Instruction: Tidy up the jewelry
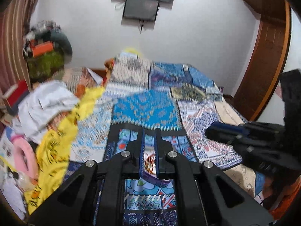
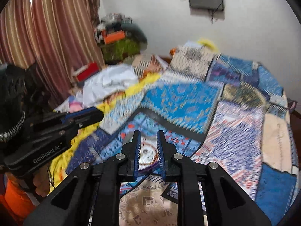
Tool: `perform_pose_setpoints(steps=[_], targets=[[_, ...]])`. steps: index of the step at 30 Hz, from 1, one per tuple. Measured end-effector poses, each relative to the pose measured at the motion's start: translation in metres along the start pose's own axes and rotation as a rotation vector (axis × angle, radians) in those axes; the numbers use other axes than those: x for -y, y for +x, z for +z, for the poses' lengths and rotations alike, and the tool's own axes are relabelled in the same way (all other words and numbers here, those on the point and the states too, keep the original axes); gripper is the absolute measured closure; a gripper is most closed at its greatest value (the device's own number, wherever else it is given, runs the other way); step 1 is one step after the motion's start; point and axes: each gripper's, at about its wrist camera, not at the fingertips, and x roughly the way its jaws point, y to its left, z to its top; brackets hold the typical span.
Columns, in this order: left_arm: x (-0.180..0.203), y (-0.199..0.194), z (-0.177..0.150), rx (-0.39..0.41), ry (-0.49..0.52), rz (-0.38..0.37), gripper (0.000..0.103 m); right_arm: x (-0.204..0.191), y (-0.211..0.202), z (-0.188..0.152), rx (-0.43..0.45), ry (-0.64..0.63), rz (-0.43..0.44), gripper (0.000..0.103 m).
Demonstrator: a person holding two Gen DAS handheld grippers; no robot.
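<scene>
A round plate with a purple rim (image 2: 150, 166) lies on the patchwork bedspread, just beyond my right gripper's fingers. On it lie thin orange-red loops of jewelry (image 2: 153, 158). My right gripper (image 2: 148, 132) hangs over it, jaws a narrow gap apart with nothing pressed between them. In the left wrist view the same plate rim (image 1: 152, 179) and orange loops (image 1: 149, 162) show low between the fingers. My left gripper (image 1: 150, 130) also has a slim gap and grips nothing. Each gripper appears in the other's view: the right gripper (image 1: 208, 131) and the left gripper (image 2: 99, 114), both away from the plate.
The blue patchwork bedspread (image 2: 188, 101) covers the bed. Yellow cloth (image 1: 56, 146), white clothes (image 1: 43, 105) and a pink item (image 1: 26, 156) lie along its left side. A clothes pile (image 1: 47, 56) and a striped curtain (image 2: 47, 28) stand behind. A screen (image 1: 141, 7) hangs on the wall.
</scene>
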Motion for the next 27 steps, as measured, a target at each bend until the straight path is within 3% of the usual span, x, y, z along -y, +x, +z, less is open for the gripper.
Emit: perform_pose_setpoints(steps=[7, 9, 10, 11, 12, 15, 21, 27], targets=[[0.028, -0.070, 0.017, 0.208, 0.073, 0.052, 0.075, -0.011, -0.080, 0.015, 0.233, 0.008, -0.034, 0.088], [0.037, -0.090, 0.019, 0.262, 0.096, 0.065, 0.056, -0.016, -0.102, 0.016, 0.297, 0.006, -0.043, 0.085], [0.040, -0.098, 0.019, 0.282, 0.104, 0.070, 0.050, -0.020, -0.114, 0.016, 0.333, 0.005, -0.052, 0.081], [0.043, -0.106, 0.019, 0.303, 0.108, 0.076, 0.038, -0.023, -0.121, 0.016, 0.356, 0.004, -0.062, 0.069], [0.047, -0.117, 0.019, 0.330, 0.110, 0.082, 0.034, -0.026, -0.129, 0.014, 0.385, 0.003, -0.075, 0.056], [0.051, -0.139, 0.018, 0.384, 0.111, 0.095, 0.013, -0.037, -0.154, 0.008, 0.482, 0.001, -0.125, 0.042], [0.053, -0.166, 0.012, 0.444, 0.096, 0.125, 0.004, -0.047, -0.171, 0.001, 0.562, 0.011, -0.196, 0.007], [0.050, -0.178, 0.006, 0.458, 0.082, 0.140, 0.003, -0.050, -0.173, -0.003, 0.577, 0.019, -0.224, 0.002]])
